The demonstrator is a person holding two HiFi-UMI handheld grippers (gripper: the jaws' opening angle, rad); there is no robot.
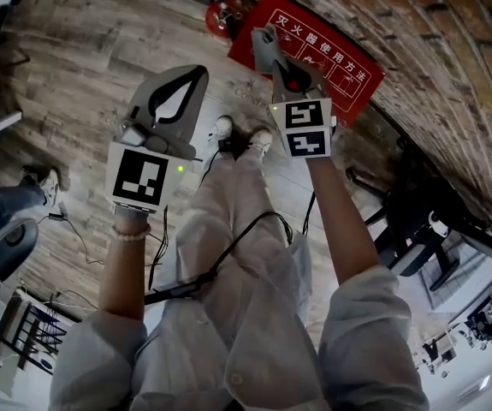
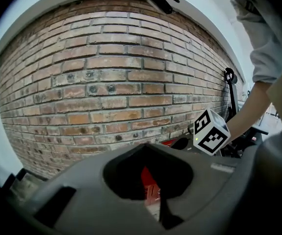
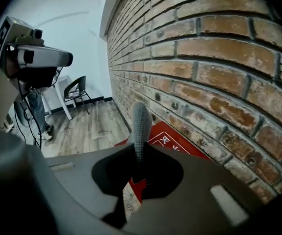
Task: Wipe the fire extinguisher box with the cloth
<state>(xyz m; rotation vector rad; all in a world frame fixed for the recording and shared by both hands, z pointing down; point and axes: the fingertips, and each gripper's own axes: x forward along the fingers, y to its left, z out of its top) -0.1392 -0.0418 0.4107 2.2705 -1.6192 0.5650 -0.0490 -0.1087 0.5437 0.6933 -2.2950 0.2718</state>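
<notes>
At the left of the head view the left claw [image 1: 201, 74] is held out over the wooden floor [image 1: 74, 67]; its jaws are seen closed tip to tip with nothing gripped between them, and in its own view only the brick wall [image 2: 106, 82] and a sliver of red are framed beyond it; further right, the right claw [image 1: 278, 68] is clamped on the cloth [image 1: 264, 45], a grey, knitted-looking piece pinched near its lower end, so that a folded tongue is left standing out past the jaw tips; beyond that and to the right the fire extinguisher box [image 1: 327, 62] is found, a red box with white printing on its face, set on the floor at the foot of the wall; the cloth is held above its near edge and is judged not yet to be touching it. The box is judged stiff, smooth-faced and heavy enough not to be shifted by a wipe; it need not be grasped at all; the cloth is judged light, soft and limp, so it is best gripped close to the fold, with enough left free to be pressed flat on the face; with a slack grip it could be dragged out by friction.
</notes>
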